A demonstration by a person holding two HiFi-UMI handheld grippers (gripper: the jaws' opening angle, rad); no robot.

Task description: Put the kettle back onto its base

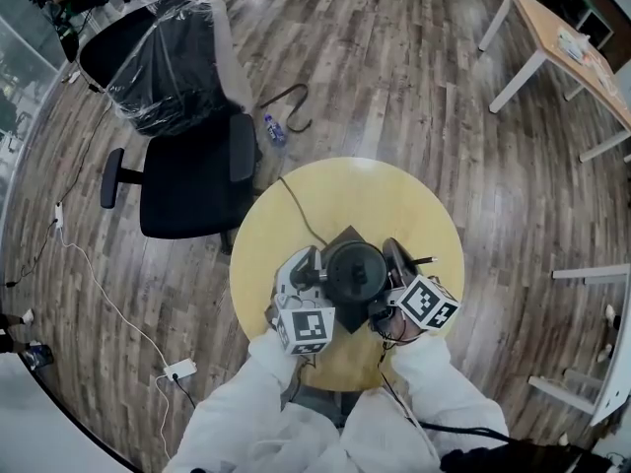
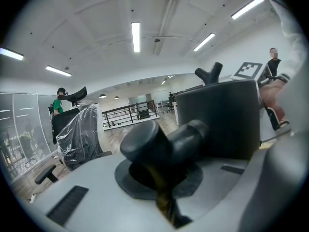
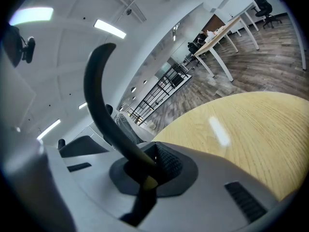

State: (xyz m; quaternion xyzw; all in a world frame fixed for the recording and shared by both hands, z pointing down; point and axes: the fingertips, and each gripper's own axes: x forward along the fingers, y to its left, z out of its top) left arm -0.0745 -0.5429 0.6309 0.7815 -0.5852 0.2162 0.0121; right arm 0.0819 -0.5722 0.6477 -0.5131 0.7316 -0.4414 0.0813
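Note:
The black kettle (image 1: 353,274) hangs between my two grippers over the round yellow table (image 1: 394,190). Under it a corner of its dark base (image 1: 347,236) sticks out toward the far side; whether the kettle rests on it I cannot tell. My left gripper (image 1: 317,267) is shut on a black knob-like part (image 2: 145,141) of the kettle, whose dark body (image 2: 217,120) fills the right of the left gripper view. My right gripper (image 1: 389,264) is shut on the kettle's thin curved handle (image 3: 99,95), pinched between the pads (image 3: 166,166).
A black power cord (image 1: 296,205) runs from the base across the table to its far edge. A black office chair (image 1: 192,190) and a plastic-wrapped chair (image 1: 168,62) stand to the left. A bottle (image 1: 274,131) lies on the floor. A wooden desk (image 1: 572,42) is at the far right.

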